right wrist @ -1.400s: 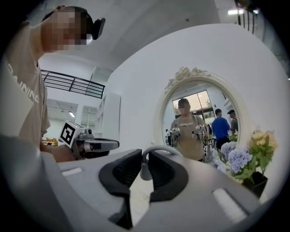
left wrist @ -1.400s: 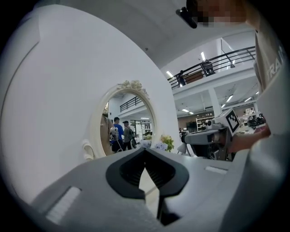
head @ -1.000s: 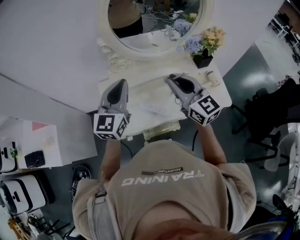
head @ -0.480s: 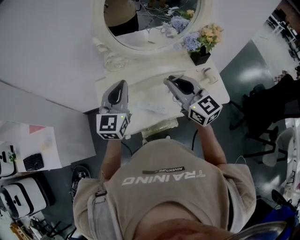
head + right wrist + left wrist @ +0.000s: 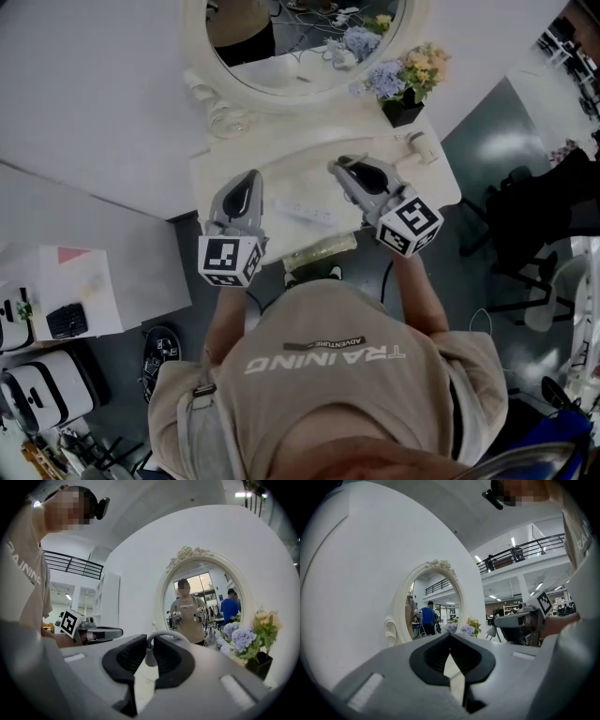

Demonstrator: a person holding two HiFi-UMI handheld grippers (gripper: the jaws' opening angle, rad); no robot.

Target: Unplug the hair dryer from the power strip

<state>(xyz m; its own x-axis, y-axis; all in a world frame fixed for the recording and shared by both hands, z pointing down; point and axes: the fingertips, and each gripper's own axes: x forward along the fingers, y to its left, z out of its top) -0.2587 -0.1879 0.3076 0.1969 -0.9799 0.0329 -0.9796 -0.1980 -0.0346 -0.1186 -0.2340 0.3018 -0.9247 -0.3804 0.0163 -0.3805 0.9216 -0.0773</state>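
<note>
In the right gripper view, my right gripper [image 5: 150,652] is shut on a small whitish plug [image 5: 150,658]. Its grey cord [image 5: 165,633] arcs up and over the right pad. In the head view this gripper [image 5: 340,165] hovers over the white vanity table [image 5: 220,171], just right of the white power strip [image 5: 302,212] lying flat on it. The plug is not visible from the head. My left gripper [image 5: 251,175] hangs left of the strip. In its own view its fingertips [image 5: 450,638] meet with nothing between them. A small white object [image 5: 424,147], possibly the dryer, lies at the table's right rear.
An oval white-framed mirror [image 5: 300,42] stands behind the table against the wall. A black pot of flowers [image 5: 405,84] sits at the back right. A drawer front [image 5: 319,251] is below the table edge. Boxes and gear [image 5: 47,319] lie on the floor at left.
My left gripper has sunk a little and drawn slightly toward the person. The right gripper keeps its place with the plug still in it.
</note>
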